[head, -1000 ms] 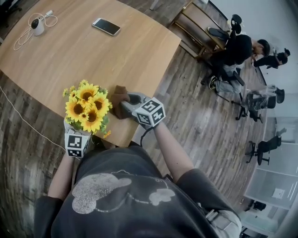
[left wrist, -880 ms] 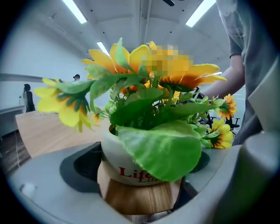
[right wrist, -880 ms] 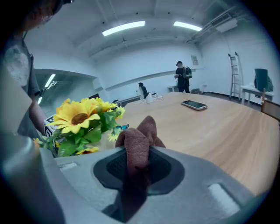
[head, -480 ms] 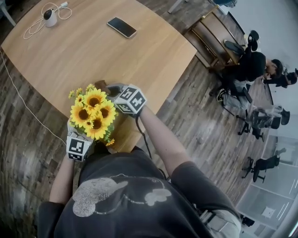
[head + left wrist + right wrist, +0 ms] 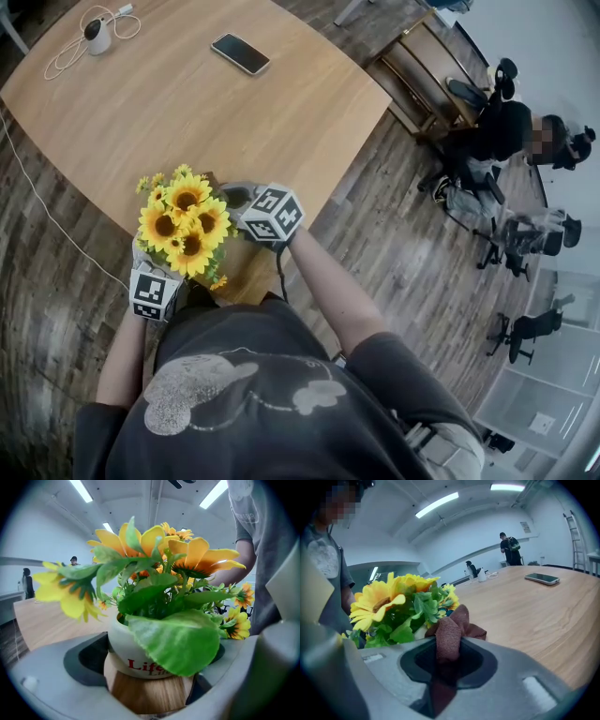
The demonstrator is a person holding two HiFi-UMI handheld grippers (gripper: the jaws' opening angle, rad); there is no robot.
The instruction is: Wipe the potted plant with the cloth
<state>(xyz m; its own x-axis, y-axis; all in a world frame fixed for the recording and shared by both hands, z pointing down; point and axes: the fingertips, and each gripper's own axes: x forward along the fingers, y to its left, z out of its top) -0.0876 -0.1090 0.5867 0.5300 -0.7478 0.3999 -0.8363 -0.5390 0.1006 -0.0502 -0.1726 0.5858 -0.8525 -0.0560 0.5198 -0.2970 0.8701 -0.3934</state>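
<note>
Light wooden table (image 5: 169, 103), rounded edge, extends ahead of the right gripper (image 5: 230, 196). Dark plank floor (image 5: 394, 253) surrounds it. Wooden bench (image 5: 412, 70) and black office chairs (image 5: 521, 325) stand well behind the gripper. White walls (image 5: 487, 531); ceiling strip lights (image 5: 440, 504) lit.

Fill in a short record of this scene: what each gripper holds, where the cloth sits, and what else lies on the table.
Left gripper: shut on the pot of the sunflower plant
Right gripper: shut on the brown cloth
Cloth position: right beside the plant's leaves; contact cannot be told
Table: wooden; also holds a phone and a charger with its cable
</note>
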